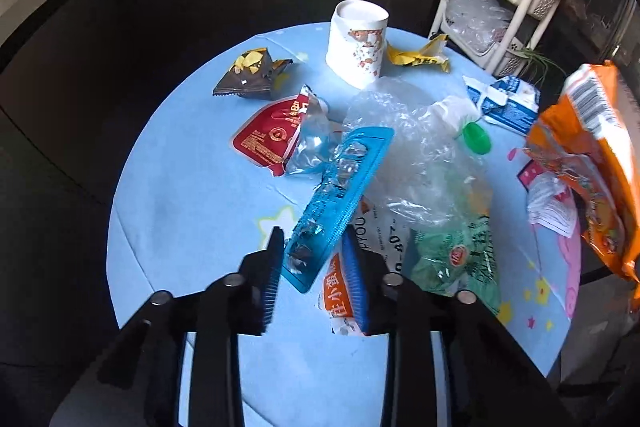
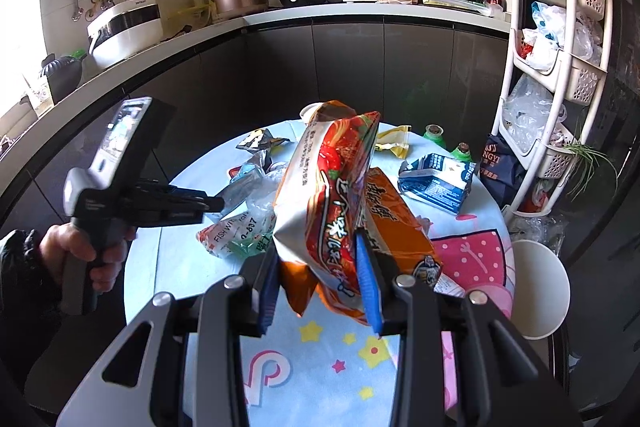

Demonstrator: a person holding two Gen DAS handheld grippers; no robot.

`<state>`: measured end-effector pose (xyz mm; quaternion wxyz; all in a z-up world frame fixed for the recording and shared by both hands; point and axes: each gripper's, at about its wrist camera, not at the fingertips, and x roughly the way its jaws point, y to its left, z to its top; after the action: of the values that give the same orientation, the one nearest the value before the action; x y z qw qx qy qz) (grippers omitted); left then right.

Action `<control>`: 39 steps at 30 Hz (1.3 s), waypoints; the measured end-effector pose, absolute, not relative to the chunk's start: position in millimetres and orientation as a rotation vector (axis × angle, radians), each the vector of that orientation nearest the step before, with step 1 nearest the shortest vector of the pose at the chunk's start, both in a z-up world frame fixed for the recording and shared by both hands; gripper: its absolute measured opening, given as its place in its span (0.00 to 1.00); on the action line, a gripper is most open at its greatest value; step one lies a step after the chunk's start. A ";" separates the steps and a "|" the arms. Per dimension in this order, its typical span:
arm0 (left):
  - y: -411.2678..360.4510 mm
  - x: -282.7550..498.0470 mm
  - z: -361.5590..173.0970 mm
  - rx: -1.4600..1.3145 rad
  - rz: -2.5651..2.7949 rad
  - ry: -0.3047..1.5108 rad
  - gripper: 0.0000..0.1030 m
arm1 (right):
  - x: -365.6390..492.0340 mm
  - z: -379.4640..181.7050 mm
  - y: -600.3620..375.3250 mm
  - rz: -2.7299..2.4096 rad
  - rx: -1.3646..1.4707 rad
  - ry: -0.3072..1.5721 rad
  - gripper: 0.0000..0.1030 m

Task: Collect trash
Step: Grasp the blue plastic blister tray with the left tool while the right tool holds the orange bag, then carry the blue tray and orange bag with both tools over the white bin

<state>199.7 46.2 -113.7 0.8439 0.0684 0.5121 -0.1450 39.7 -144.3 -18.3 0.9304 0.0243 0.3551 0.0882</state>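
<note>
Right gripper (image 2: pixel 320 287): fingers closed on the lower part of an orange-red noodle packet (image 2: pixel 328 195), which is held upright clear of the table (image 2: pixel 328 367).

Left gripper (image 1: pixel 314 279): fingers parted, with the lower end of a blue blister pack (image 1: pixel 340 199) lying between them; whether either pad touches it cannot be determined.

Trash on the table beyond the left gripper: an orange-and-white wrapper (image 1: pixel 340 299) just beside the blister pack, a green wrapper (image 1: pixel 456 259), and crumpled clear plastic (image 1: pixel 416 155) over the centre. A red sachet (image 1: pixel 268 139) lies left of it. Further out are a blue-and-white carton (image 1: pixel 504 103), a dark snack wrapper (image 1: pixel 252 75), a yellow wrapper (image 1: pixel 420 57) and a paper cup (image 1: pixel 358 41), upside down.
</note>
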 end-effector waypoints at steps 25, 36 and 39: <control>17.8 156.6 -11.9 0.122 -0.376 0.894 0.10 | 15.4 7.5 -177.3 0.158 0.132 0.636 0.34; -119.2 120.6 21.6 0.193 -0.655 0.834 0.10 | -16.6 -7.9 -294.0 -0.029 0.300 0.599 0.34; -174.5 116.5 0.2 0.239 -0.734 0.873 0.10 | -21.0 -32.2 -327.8 -0.094 0.346 0.639 0.34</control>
<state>116.5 -174.5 0.2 0.8351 0.1128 0.4120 -0.3466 -21.0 -327.8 -32.2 0.9336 0.1693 0.3124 -0.0460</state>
